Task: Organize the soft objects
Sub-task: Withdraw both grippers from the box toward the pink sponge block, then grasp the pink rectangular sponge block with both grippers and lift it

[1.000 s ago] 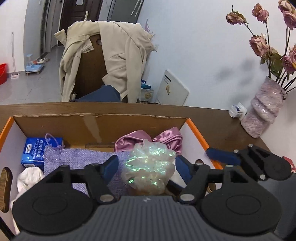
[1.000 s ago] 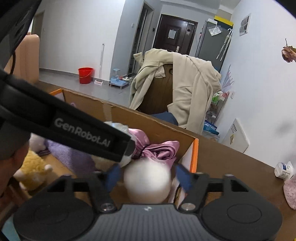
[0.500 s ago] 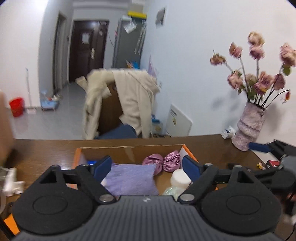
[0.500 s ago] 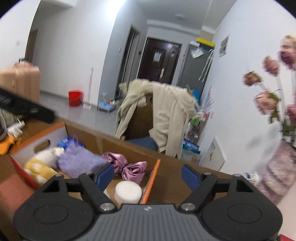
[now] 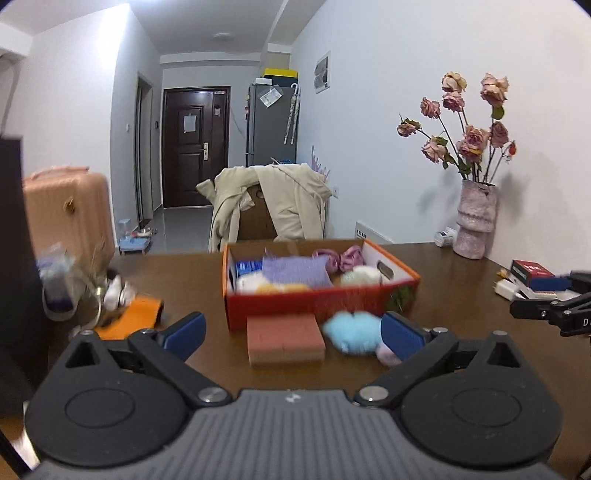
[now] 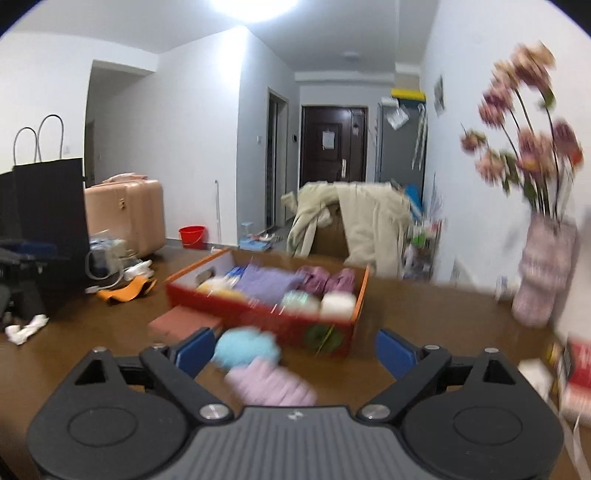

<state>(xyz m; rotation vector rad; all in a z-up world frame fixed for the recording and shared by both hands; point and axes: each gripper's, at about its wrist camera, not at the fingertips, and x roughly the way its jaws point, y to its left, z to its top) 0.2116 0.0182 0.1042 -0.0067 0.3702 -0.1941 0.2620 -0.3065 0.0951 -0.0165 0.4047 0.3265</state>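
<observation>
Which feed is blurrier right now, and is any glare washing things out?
Right wrist view: heavy motion smear on the flowers, vase and orange box, ceiling light blown out. Left wrist view: sharper, the box and blue plush only slightly soft, no glare.

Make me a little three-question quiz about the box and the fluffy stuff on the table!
1. True or false: the blue fluffy toy lies inside the orange box.
2. What shows between the left gripper fingers? A) terracotta block B) vase C) suitcase
3. Fill in: both the left gripper and right gripper are ____.

Key: 1 false, it lies on the table in front; 2 A, the terracotta block; 3 open.
</observation>
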